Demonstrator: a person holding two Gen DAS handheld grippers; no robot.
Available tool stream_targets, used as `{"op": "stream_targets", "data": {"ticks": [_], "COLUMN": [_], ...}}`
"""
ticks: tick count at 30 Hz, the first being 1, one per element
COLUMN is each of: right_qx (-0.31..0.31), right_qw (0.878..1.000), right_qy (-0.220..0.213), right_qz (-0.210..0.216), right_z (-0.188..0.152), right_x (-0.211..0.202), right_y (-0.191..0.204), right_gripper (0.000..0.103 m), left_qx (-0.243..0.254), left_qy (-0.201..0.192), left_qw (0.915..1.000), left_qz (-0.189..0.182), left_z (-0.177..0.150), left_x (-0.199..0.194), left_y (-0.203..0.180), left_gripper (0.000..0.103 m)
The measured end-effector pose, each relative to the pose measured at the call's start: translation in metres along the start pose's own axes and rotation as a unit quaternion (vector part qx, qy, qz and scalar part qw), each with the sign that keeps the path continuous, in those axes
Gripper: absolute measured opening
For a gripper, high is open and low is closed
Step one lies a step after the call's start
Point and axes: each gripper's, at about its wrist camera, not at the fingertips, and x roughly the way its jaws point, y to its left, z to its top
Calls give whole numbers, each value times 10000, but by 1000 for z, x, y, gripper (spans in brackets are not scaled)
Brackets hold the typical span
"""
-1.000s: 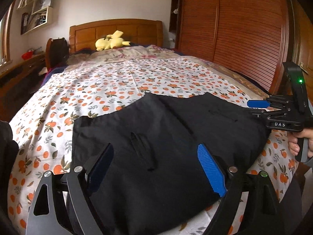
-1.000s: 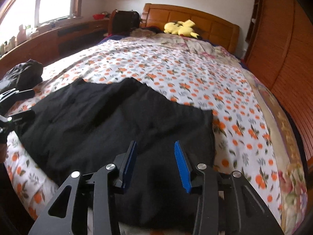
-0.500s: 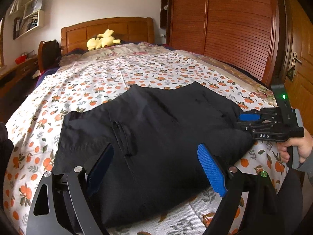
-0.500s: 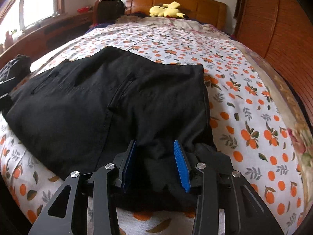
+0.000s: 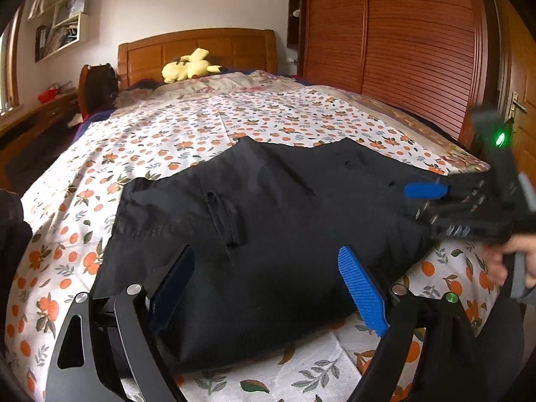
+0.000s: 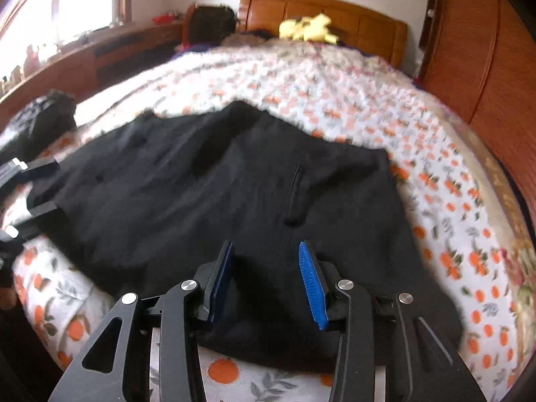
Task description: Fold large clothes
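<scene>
Claws both hover over the black garment (image 5: 268, 207): left claw (image 5: 268, 288) spread wide above its near edge, right claw (image 6: 264, 284) half spread, pinching nothing. Garment lies flat on the bed (image 5: 234, 124), well short of the headboard (image 5: 197, 50).

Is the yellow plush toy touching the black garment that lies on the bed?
Apart. The left wrist view shows the yellow plush toy at the wooden headboard, with a wide stretch of orange-patterned bedsheet between it and the black garment.

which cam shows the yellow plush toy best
The left wrist view: the yellow plush toy lies sharp against the headboard, ears and tail readable. In the right wrist view it is only a blurred yellow patch.
</scene>
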Motion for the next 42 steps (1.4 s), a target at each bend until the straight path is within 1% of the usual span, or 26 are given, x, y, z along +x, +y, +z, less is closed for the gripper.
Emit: {"op": "stream_targets", "data": {"ticks": [1,3,8,9,10,11,12,13,16,20,23,26,29,31,35,42], "right_qx": [-2,-51,70,92,107,124,138,157,260,577,871,1058,1202,1309,1545,1683], "right_qw": [10000,10000,10000,9999,9999,9997,9994,9989,9977,9948,9929,9916,9902,9890,9865,9840], "right_qy": [37,-43,-25,-67,-107,-195,-267,-353,-414,-376,-234,-104,-55,-40,71,328], "right_qz": [50,9,-44,-51,-63,-121,-189,-262,-468,-752,-776,-739,-707,-695,-529,-486], "right_z": [-5,-9,-8,-9,-9,-10,-11,-13,-17,-21,-26,-30,-32,-33,-39,-42], "right_x": [8,7,-8,-14,-18,-27,-33,-43,-59,-67,-62,-56,-50,-47,-38,-27], "right_y": [-1,2,5,4,2,0,-2,-6,-23,-55,-78,-89,-96,-100,-108,-114], "right_gripper": [39,39,39,42,51,57,64,65,66,66,66,67,73,81,81,88], "left_qx": [11,-16,-59,-66,-75,-84,-88,-87,-71,-49,-53,-56,-42,-38,-21,-12], "left_qy": [7,25,86,93,100,111,119,119,147,167,167,174,199,220,242,256], "left_qw": [10000,10000,9999,9999,9999,9999,9999,9999,9999,9998,9998,9998,9998,9997,9997,9997], "left_qz": [18,26,46,47,51,41,30,32,21,14,15,17,25,25,32,36], "left_z": [-1,-4,-12,-14,-16,-18,-20,-23,-26,-29,-29,-29,-31,-31,-31,-31], "left_x": [0,-1,-3,-4,-5,-7,-8,-9,-10,-11,-11,-10,-9,-7,-4,-3], "left_y": [0,2,6,7,8,9,9,9,10,11,11,11,11,11,10,9], "left_gripper": [89,89,89,89,89,89,89,89,89,89,89,89,89,89,89,89]}}
